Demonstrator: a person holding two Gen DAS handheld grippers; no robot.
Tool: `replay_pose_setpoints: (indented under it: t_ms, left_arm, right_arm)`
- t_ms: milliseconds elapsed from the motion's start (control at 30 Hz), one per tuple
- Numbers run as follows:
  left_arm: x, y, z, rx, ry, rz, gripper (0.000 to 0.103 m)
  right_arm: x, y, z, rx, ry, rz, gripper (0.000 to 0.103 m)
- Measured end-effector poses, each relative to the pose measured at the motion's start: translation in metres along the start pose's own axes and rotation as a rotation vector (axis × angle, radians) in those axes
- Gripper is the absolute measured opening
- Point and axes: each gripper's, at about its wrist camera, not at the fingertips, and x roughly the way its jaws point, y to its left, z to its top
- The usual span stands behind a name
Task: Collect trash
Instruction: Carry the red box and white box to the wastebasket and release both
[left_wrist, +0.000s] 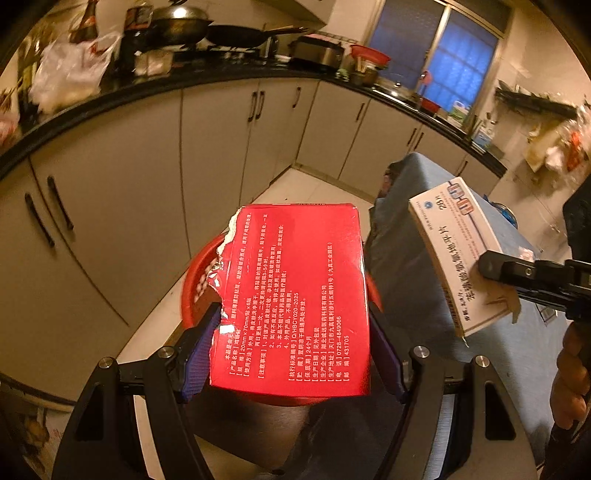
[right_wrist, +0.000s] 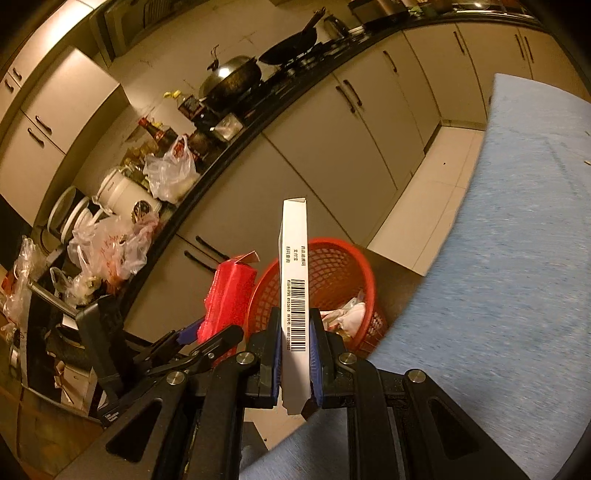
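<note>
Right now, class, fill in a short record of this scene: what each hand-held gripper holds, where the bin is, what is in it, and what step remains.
left hand-held gripper: shut on the red box, one edge torn
right hand-held gripper: shut on the white box, barcode side facing the camera
bin: red basket on the floor beside the blue-covered table
bin contents: some crumpled wrappers
remaining step: neither box is in the basket yet
</note>
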Motion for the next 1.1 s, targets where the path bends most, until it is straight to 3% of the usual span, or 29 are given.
replay_pose_setpoints:
  t_ms: [467,733,1100]
  left_arm:
    - [0.034,0.03,-0.006,-0.046,0.051,0.007,0.074]
    - [0.059,0.035,-0.002,-0.06,0.093,0.018,0.074]
    - [0.075,0.03,0.004,-0.039,0.091,0.019,0.074]
  right_arm:
    - [0.055,0.005,0.007,0.005,0.083,-0.043,0.014]
    - [0.086,-0.002,0.011,0.021,0.134,-0.085,0.014]
    - [0.107,-0.013,0.018,0.038,0.155,-0.116,0.014]
